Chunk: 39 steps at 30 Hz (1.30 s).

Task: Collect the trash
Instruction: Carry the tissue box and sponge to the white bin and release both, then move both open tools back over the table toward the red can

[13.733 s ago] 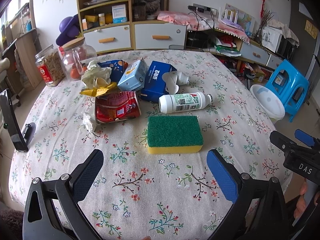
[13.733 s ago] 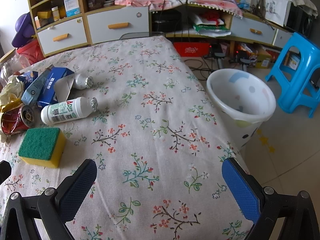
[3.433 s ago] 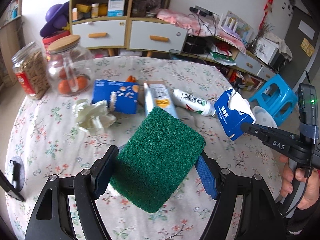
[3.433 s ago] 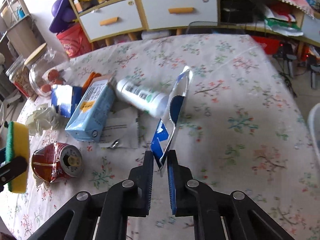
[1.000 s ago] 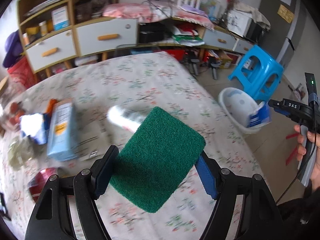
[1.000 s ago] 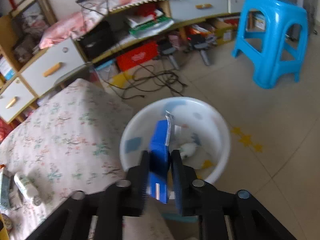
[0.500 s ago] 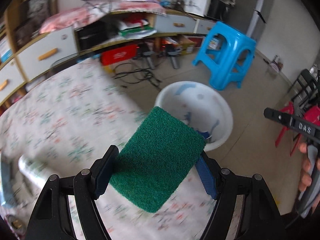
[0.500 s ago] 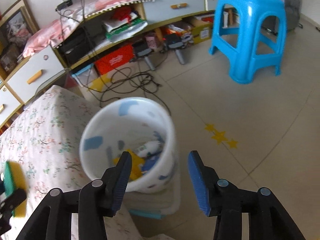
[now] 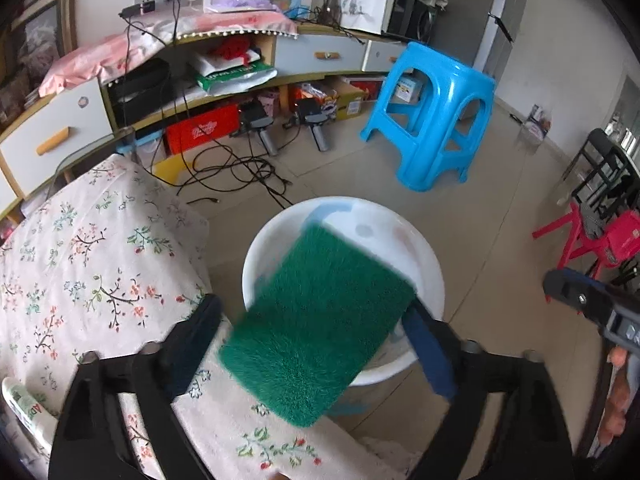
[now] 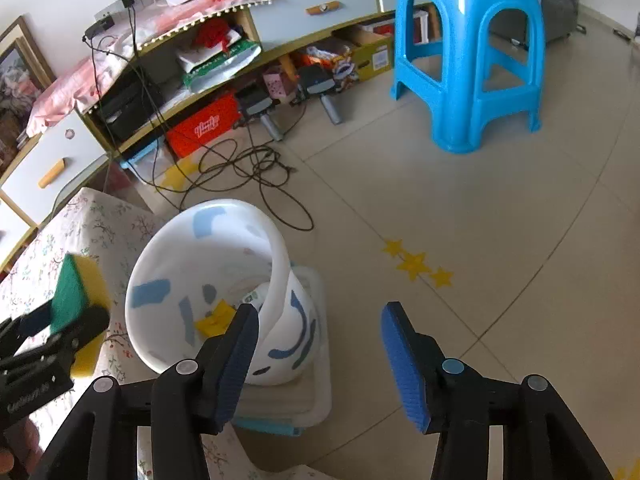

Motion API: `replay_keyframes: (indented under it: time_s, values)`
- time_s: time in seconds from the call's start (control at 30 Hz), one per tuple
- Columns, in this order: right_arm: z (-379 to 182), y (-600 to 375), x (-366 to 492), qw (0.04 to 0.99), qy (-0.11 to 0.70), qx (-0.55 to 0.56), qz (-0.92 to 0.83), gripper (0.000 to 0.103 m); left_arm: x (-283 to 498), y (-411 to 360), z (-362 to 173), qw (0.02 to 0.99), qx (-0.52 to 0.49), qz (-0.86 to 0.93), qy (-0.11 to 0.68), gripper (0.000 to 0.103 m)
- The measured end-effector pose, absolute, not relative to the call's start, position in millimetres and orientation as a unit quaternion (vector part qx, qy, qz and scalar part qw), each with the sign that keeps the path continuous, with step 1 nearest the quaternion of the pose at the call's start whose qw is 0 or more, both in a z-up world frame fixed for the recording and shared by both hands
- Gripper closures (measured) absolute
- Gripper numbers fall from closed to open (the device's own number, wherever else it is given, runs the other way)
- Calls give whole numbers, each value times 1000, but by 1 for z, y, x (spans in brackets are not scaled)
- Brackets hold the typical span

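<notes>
My left gripper (image 9: 316, 336) holds a green-and-yellow sponge (image 9: 320, 320) over the rim of the white trash bin (image 9: 256, 256); its jaws look spread slightly wider than before, and the sponge still sits between them. In the right wrist view the sponge (image 10: 76, 292) hangs at the bin's left edge, above the table corner. My right gripper (image 10: 316, 344) is open and empty, just right of the bin (image 10: 280, 264). The bin holds a yellow scrap (image 10: 214, 320) and a white bottle (image 10: 256, 294).
A blue plastic stool (image 10: 468, 48) stands on the tiled floor beyond the bin. Cables (image 10: 244, 168) lie on the floor by the low shelf unit (image 9: 240, 64). The flowered tablecloth (image 9: 92, 248) is at left, with a white bottle (image 9: 20, 400) at its edge. Red chairs (image 9: 600, 236) stand right.
My left gripper has carried the sponge off the table to over the bin. My right gripper has dropped the blue packet into the bin, opened, and drawn back to the right.
</notes>
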State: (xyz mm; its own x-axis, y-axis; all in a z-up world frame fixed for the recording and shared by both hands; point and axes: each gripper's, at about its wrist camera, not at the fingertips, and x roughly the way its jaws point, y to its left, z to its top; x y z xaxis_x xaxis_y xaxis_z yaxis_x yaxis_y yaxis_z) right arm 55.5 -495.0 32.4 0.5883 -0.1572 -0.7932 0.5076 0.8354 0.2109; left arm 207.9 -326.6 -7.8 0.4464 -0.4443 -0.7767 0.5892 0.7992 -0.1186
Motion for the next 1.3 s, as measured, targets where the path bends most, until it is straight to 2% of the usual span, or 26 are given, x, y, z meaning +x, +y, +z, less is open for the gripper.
replay_keyframes:
  time_s: [0.13, 0.33, 0.67, 0.87, 0.93, 1.3]
  values:
    - [34, -494, 56, 867, 409, 211, -191, 44, 205, -331, -6, 853, 99, -299, 415, 1]
    - [34, -493, 57, 868, 406, 212, -191, 42, 200, -319, -3, 857, 111, -289, 412, 0]
    - [38, -475, 65, 875, 405, 196, -178, 37, 186, -257, 10, 869, 106, -253, 412, 0]
    - [40, -448, 76, 882, 410, 173, -156, 28, 172, -203, 16, 875, 94, -220, 421, 0]
    - [40, -439, 79, 882, 414, 164, -152, 21, 168, -182, 17, 877, 88, -208, 425, 0]
    - [38, -385, 99, 885, 431, 129, -120, 6, 142, -77, 13, 883, 63, -138, 444, 0]
